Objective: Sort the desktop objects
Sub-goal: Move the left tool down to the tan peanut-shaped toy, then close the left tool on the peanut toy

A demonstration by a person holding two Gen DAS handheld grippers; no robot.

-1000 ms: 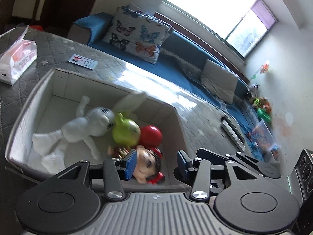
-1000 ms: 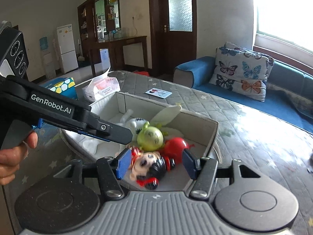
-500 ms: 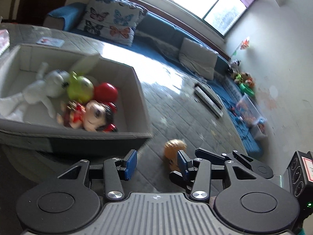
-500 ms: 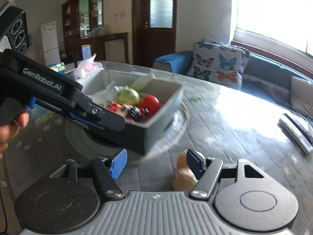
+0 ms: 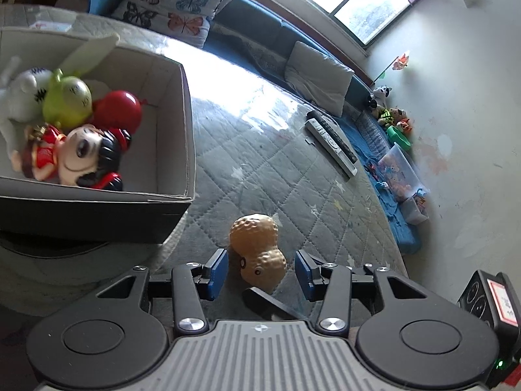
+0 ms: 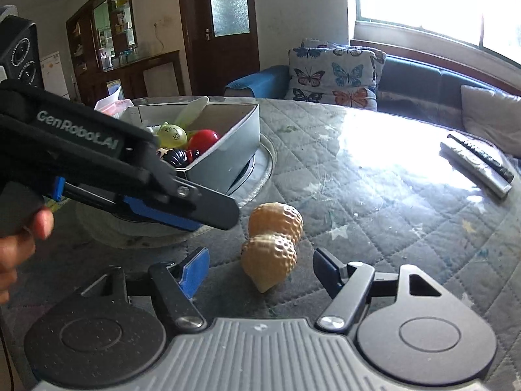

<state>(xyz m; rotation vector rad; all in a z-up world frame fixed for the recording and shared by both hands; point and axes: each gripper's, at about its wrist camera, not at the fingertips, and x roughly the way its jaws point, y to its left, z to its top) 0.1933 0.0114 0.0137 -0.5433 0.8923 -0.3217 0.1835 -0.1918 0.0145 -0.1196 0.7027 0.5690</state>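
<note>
A tan peanut-shaped toy (image 5: 257,251) lies on the quilted grey table, also in the right wrist view (image 6: 272,244). My left gripper (image 5: 260,272) is open with the peanut between its blue-padded fingers, not touching. My right gripper (image 6: 260,273) is open just in front of the same peanut. The left gripper's body (image 6: 107,166) crosses the right wrist view at left. A grey storage box (image 5: 182,130) holds a white plush, a green round toy (image 5: 66,102), a red ball (image 5: 119,112) and a red-dressed doll (image 5: 75,154).
Two remote controls (image 5: 332,141) lie on the table at the far right, also in the right wrist view (image 6: 475,163). A sofa with a butterfly cushion (image 6: 335,76) runs behind the table. The box stands on a round base (image 6: 257,176).
Both grippers have moved from over the box, right and down to the peanut toy on the table. The peanut now sits between the open fingers of each.
</note>
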